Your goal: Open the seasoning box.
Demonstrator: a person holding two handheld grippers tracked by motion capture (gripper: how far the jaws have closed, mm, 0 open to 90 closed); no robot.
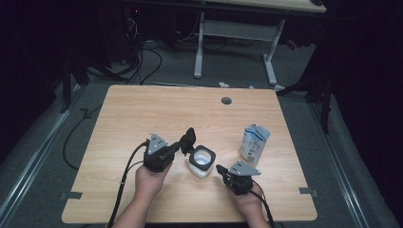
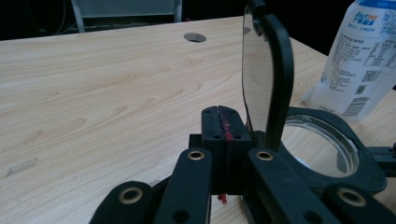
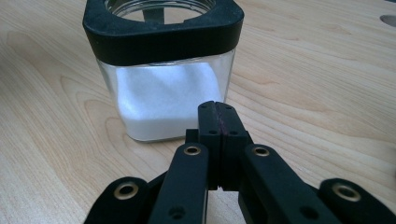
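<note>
In the high view a square glass jar [image 1: 201, 162] with a black collar stood upright at the lower middle of the frame on the wooden bench [image 1: 142, 114], its open mouth facing up and white powder filling its lower part. Its black hinged lid [image 1: 188, 140] stood raised at the jar's upper-left edge, tilted up and away from the mouth. The left gripper [image 1: 177, 148] lay just left of the jar, near the lid, and the right gripper [image 1: 221, 169] sat just beside the jar's lower right. A white and blue pouch [image 1: 254, 144] stood upright to the right of the jar, apart from it.

The left gripper view showed that gripper [image 2: 223, 126] with jaws pressed together on nothing, the lid [image 2: 271, 70] rising edge-on just right of the jaw tips, the jar's collar [image 2: 327, 144] at lower right and the pouch [image 2: 362, 60] at upper right. A cable hole [image 2: 195, 37] sat near the top of that frame.

The right gripper view gave the close side face: the jar [image 3: 163, 74] filled the upper left, just ahead of the gripper [image 3: 217, 119], whose jaws were also pressed together with nothing between them.
</note>
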